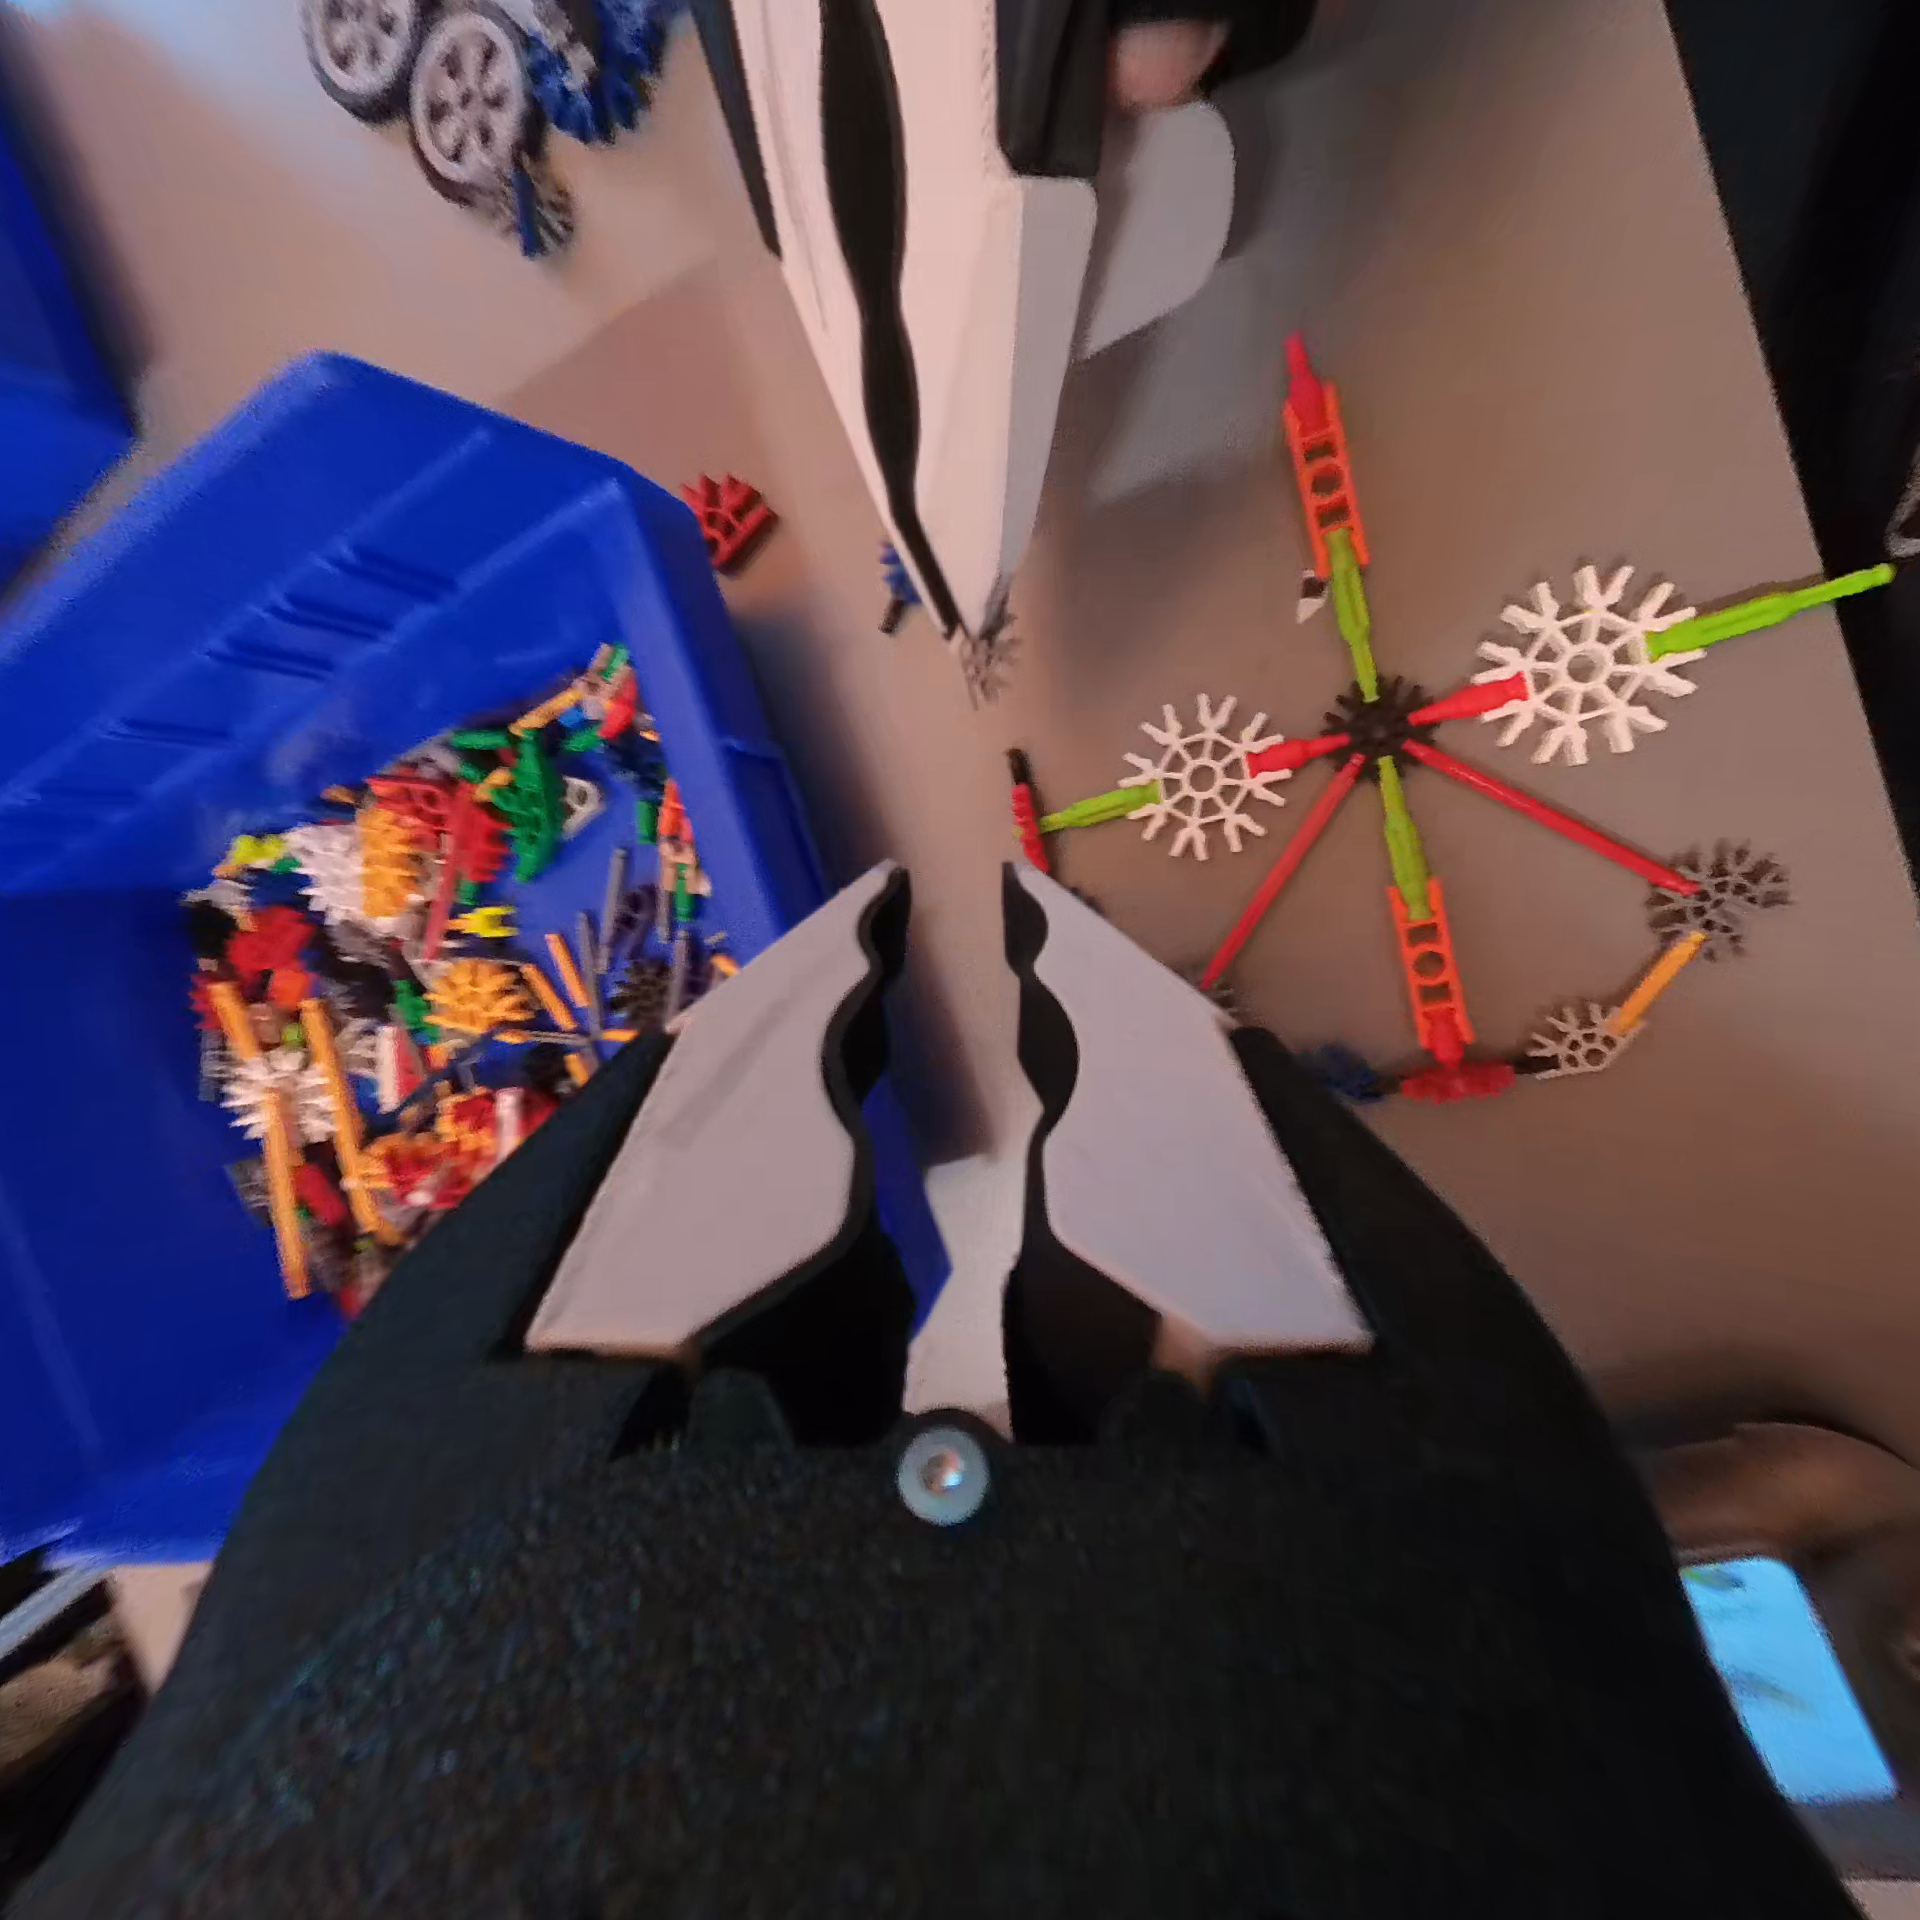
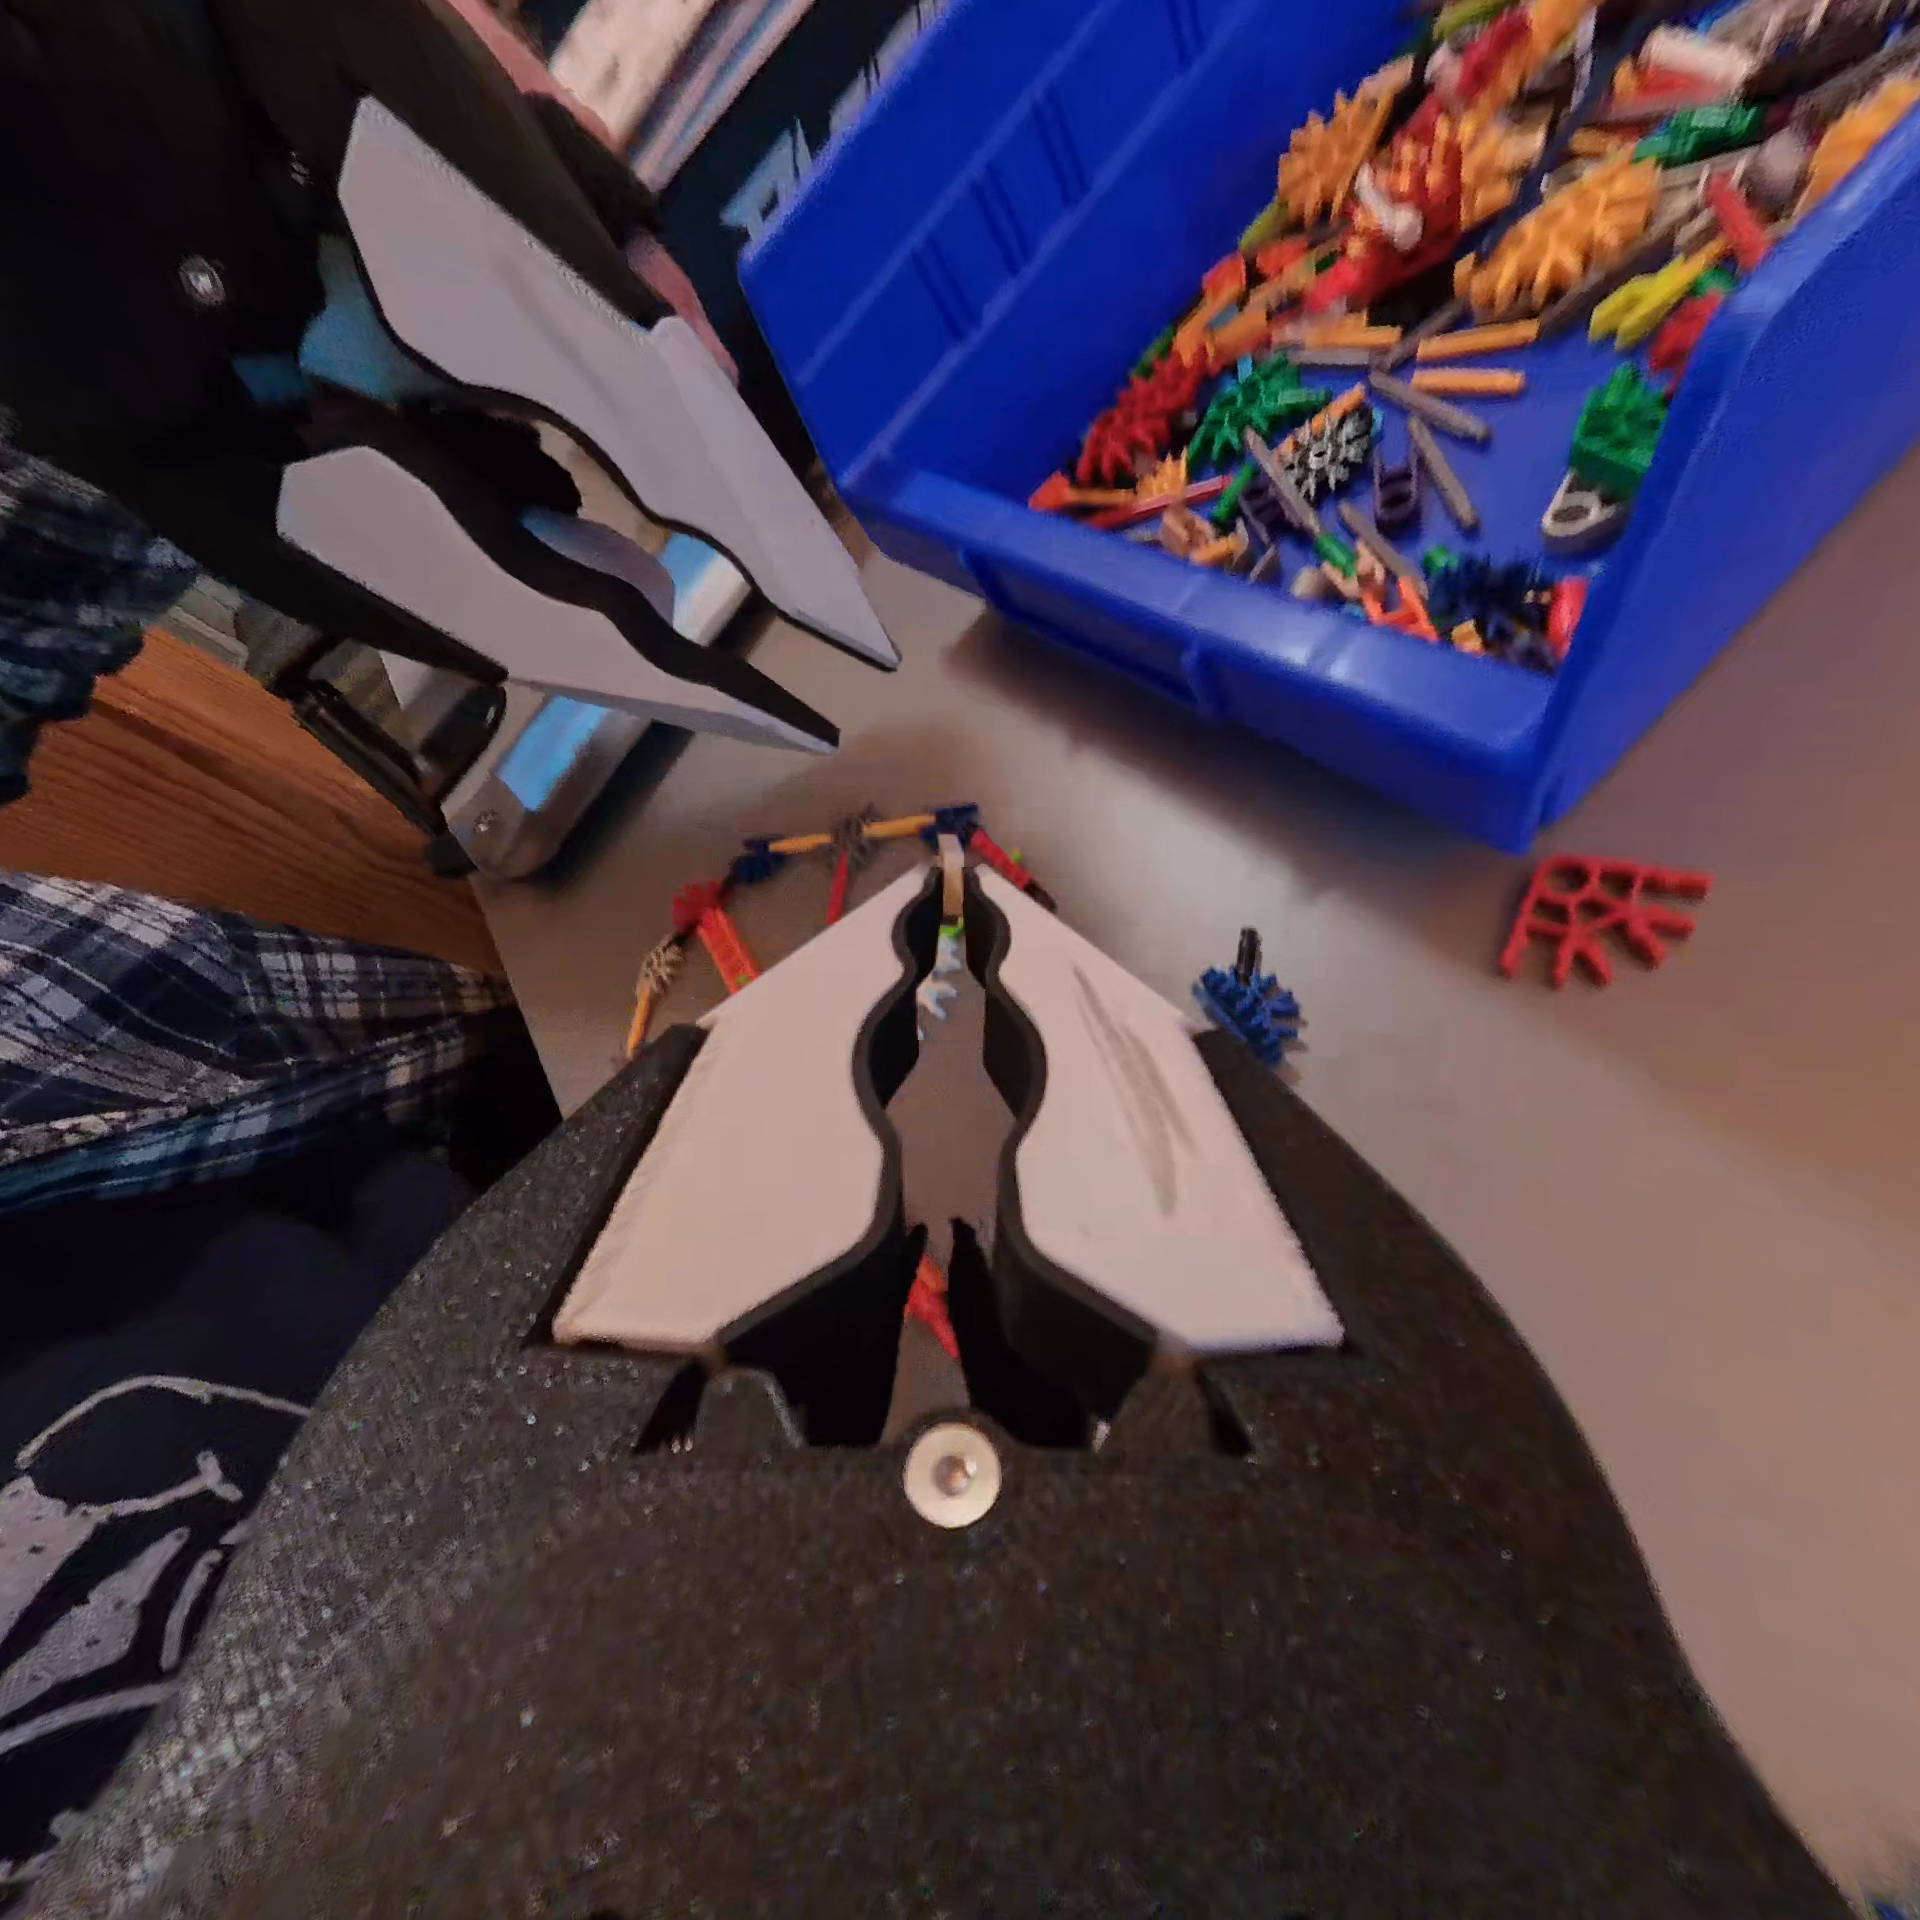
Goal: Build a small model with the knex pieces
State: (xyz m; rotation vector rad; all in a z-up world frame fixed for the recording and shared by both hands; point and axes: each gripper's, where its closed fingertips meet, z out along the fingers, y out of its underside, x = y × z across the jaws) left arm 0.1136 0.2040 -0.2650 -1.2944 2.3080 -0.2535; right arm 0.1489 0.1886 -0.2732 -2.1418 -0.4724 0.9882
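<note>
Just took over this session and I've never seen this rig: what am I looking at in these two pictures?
No robot arm here: a person holds a two-finger gripper in each hand, each with a camera looking along its fingers. The left wrist view shows the left gripper, open and empty, above the table. The right wrist view shows the right gripper, which seems pinched on a small grey connector. On the table: a blue bin of toy rods and connectors, a flat rod-and-connector build, and a loose red connector.

Right tool [image 2: 948, 883] pinching small pale rod [image 2: 951, 871], left tool [image 1: 956, 894] parted, empty
</note>
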